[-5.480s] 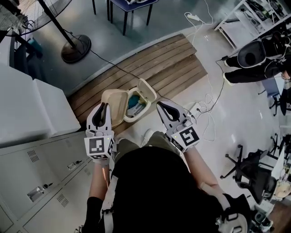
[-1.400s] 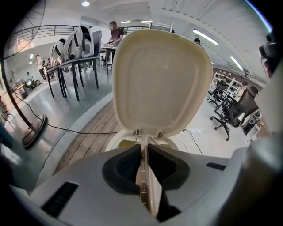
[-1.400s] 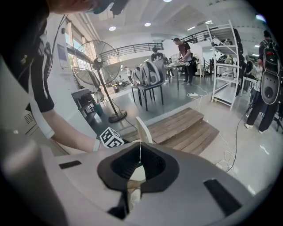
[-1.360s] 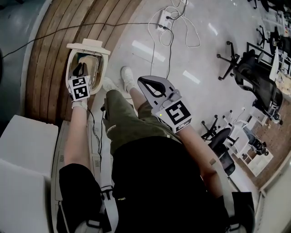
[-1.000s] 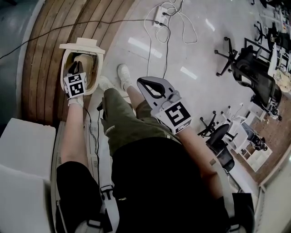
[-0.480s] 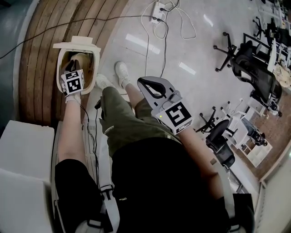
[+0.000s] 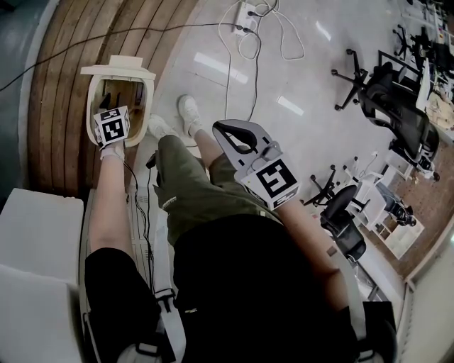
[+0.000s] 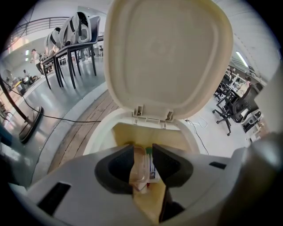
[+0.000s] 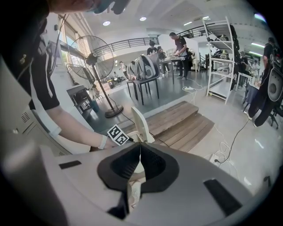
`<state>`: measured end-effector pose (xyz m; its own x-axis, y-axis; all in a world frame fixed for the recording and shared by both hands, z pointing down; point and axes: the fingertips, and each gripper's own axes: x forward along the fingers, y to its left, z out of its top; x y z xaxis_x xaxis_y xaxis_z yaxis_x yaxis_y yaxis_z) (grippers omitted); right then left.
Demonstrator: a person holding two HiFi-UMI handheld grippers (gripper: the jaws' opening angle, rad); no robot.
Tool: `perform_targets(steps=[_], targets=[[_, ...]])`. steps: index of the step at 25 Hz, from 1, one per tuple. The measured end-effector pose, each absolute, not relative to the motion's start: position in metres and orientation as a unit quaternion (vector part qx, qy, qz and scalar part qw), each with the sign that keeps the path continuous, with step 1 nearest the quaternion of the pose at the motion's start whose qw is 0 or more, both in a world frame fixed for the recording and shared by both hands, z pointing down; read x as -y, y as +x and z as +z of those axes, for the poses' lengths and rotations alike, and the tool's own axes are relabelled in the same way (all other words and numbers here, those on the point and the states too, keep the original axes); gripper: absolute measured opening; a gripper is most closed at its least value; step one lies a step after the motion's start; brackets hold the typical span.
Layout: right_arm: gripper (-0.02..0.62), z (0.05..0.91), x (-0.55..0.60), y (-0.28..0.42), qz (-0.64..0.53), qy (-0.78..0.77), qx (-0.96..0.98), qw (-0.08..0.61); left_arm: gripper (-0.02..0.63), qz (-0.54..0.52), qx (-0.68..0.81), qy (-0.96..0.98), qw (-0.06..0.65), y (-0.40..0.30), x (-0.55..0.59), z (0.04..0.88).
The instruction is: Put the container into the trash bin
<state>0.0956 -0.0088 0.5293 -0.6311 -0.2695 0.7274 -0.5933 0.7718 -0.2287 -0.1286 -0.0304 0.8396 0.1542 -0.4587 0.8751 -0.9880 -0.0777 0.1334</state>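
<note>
A cream trash bin (image 7: 150, 106) stands on the wooden step with its lid (image 7: 117, 69) swung up. My left gripper (image 7: 113, 99) points down into the bin's mouth. In the left gripper view its jaws (image 8: 142, 151) are opening, and a clear plastic container (image 8: 140, 171) with a printed label shows in the gap between them, over the bin's yellowish inside (image 8: 132, 134). The pads no longer seem to press on it. My right gripper (image 7: 221, 130) hangs above my knee, shut and empty; from it I see the bin's lid (image 9: 139, 125) edge-on.
The bin sits on a curved wooden platform (image 7: 64, 106). My shoes (image 7: 189, 113) are beside it. A power strip with white cables (image 7: 245, 18) lies on the glossy floor. Office chairs (image 7: 372, 85) stand at the right, a white cabinet (image 7: 35, 234) at the left.
My left gripper has sunk a little deeper into the bin's mouth, and the tan container seen ahead of it earlier is no longer visible there. The right gripper has stayed put.
</note>
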Motion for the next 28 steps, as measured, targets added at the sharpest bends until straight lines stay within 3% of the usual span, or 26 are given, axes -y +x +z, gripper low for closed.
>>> perform_targets(steps=[16, 28], targets=[[0.015, 0.511, 0.006, 0.082, 0.217, 0.233, 0.885, 0.339, 0.118, 0.330, 0.565, 0.653, 0.382, -0.134, 0.027, 0.807], [0.015, 0.482, -0.001, 0.066, 0.196, 0.208, 0.902, 0.324, 0.034, 0.313, 0.582, 0.655, 0.367, -0.140, 0.010, 0.756]])
